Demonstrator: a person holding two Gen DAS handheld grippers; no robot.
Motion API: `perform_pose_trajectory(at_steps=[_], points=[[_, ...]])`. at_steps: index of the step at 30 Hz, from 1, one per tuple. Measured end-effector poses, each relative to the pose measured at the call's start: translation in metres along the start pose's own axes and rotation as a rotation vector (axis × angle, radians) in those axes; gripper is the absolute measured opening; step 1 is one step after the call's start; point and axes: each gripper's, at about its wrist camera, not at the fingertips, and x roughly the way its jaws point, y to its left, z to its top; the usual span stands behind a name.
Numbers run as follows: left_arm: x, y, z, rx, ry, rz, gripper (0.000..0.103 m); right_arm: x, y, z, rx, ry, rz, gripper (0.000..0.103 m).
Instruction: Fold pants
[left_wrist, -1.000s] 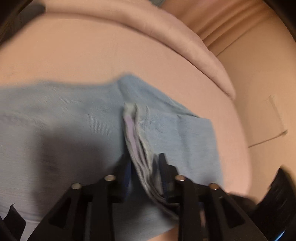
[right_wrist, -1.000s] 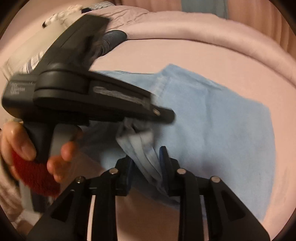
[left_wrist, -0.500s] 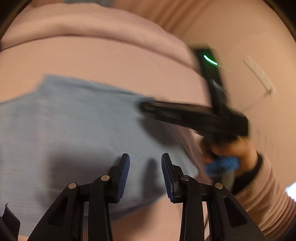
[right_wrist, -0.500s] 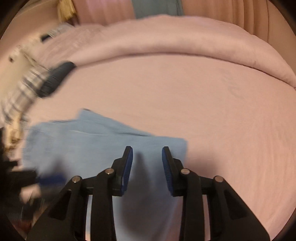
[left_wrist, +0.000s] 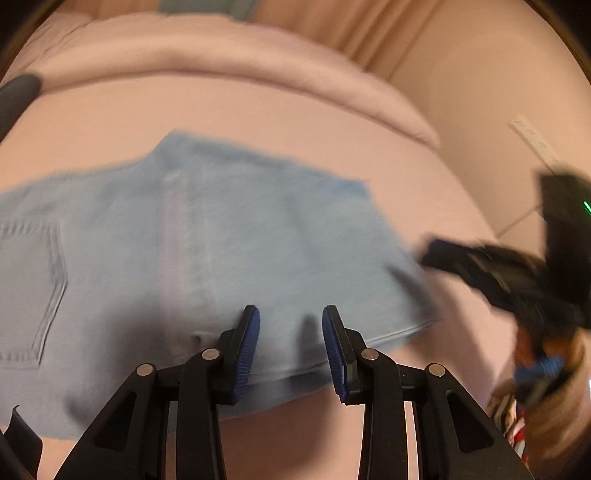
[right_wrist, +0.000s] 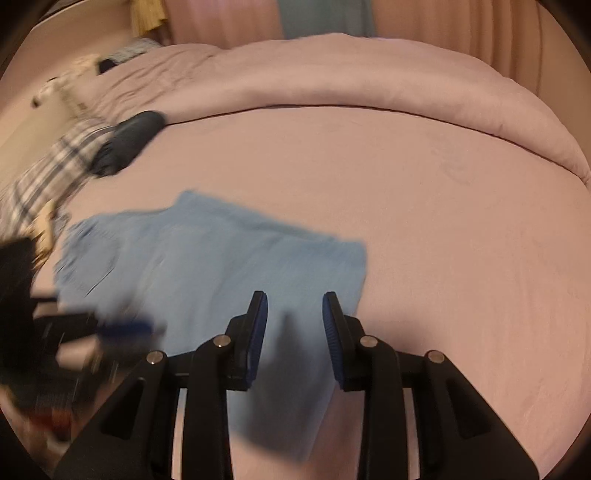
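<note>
**Pants folded flat on bed; both grippers empty**

Item: light-blue denim pants (left_wrist: 221, 240), lying flat on the pink bed sheet (left_wrist: 258, 110) as a compact, layered rectangle, back pocket at left, hem edge at right. Folding looks largely done; perhaps a last fold or smoothing remains. Left gripper (left_wrist: 290, 354): fingers apart, holding nothing. Right gripper (right_wrist: 294, 339): likewise.

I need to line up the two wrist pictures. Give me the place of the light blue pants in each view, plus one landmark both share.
Left wrist: the light blue pants fill the left and centre, lying flat under the open left gripper.
Right wrist: the pants lie lower left of centre, beyond the open right gripper.
Shared landmark: the rolled pink duvet across the top.
</note>
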Motion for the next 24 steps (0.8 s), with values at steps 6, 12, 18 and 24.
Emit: perform_pose_trajectory(at_steps=[6, 12, 18, 24], points=[[-0.002, -0.01, -0.005, 0.031, -0.016, 0.036, 0.033, 0.026, 0.02, -0.059, -0.064, 0.039, -0.066, 0.03], [-0.043, -0.018, -0.027, 0.024, -0.133, 0.143, 0.061, 0.002, 0.03, -0.049, -0.002, 0.04, -0.025, 0.033], [-0.086, 0.016, -0.043, -0.142, -0.236, 0.183, 0.064, -0.005, 0.066, -0.038, -0.043, 0.004, 0.051, 0.04], [-0.129, 0.07, -0.08, -0.391, -0.366, 0.111, 0.065, 0.011, 0.107, -0.021, -0.098, 0.009, 0.108, 0.039]])
